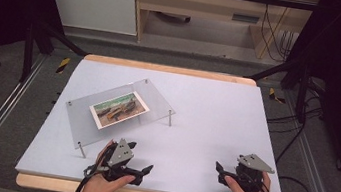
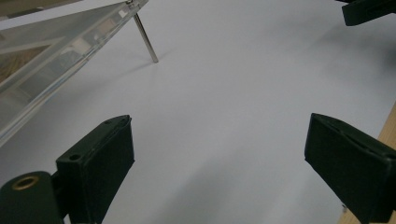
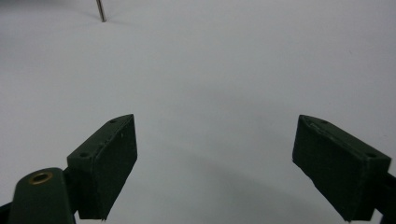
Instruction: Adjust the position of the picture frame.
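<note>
Photo [image 1: 119,110] lies beyond left hand-held gripper [image 1: 140,158].

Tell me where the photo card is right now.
In the high view, the photo card lies on the clear acrylic stand at the table's left-centre, just beyond the left gripper, which is apart from it.

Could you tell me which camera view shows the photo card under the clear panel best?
The high view: the whole photo card shows through the clear panel. The left gripper view catches just the panel's edge and one leg; the right gripper view, one leg tip.
</note>
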### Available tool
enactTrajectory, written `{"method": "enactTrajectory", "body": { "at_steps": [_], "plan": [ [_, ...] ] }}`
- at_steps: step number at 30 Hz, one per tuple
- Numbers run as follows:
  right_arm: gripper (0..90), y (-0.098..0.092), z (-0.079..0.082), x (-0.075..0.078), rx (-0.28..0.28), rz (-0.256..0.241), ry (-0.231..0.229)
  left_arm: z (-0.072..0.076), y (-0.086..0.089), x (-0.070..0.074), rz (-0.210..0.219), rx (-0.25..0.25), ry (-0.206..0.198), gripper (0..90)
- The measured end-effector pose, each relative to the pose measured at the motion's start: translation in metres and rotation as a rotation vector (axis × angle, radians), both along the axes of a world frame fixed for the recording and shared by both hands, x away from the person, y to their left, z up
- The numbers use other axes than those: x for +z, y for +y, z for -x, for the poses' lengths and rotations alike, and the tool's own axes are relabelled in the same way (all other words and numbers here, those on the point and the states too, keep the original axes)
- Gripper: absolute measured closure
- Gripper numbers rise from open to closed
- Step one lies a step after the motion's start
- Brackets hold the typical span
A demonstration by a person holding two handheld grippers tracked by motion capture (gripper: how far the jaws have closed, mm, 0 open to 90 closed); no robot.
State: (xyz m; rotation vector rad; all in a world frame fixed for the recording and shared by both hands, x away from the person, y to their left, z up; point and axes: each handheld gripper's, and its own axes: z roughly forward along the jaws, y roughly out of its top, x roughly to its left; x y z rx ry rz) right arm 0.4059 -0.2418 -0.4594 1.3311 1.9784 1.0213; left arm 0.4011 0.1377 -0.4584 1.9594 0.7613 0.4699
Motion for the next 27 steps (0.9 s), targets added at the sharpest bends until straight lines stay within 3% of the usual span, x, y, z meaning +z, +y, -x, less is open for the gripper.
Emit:
{"method": "enactTrajectory", "body": {
  "at_steps": [4,10,13,17,20,24,27],
  "plan": [
    [14.4,0.000,0.000,0.000,-0.004,-0.003,0.001,0.003,0.001,0.003,0.003,0.008,0.002,8.9],
    [15.2,0.001,0.000,-0.001,-0.005,0.004,0.006,0.017,0.005,0.012,0.002,0.033,0.012,11.2],
    [15.4,0.001,0.000,-0.001,-0.008,0.003,0.006,0.030,0.010,0.020,-0.002,0.050,-0.012,12.5],
    [15.6,0.001,0.000,0.000,-0.011,0.000,0.008,0.039,0.015,0.021,0.007,0.070,-0.007,14.3],
    [15.6,0.001,-0.001,-0.001,-0.010,0.002,0.008,0.048,0.022,0.020,0.012,0.091,0.003,14.9],
    [15.6,0.003,-0.001,-0.001,0.002,0.001,0.002,0.058,0.034,0.023,0.013,0.130,-0.014,15.1],
    [14.9,0.006,-0.001,0.000,0.016,-0.005,-0.009,0.063,0.047,0.022,-0.001,0.185,-0.021,15.2]
  ]
}}
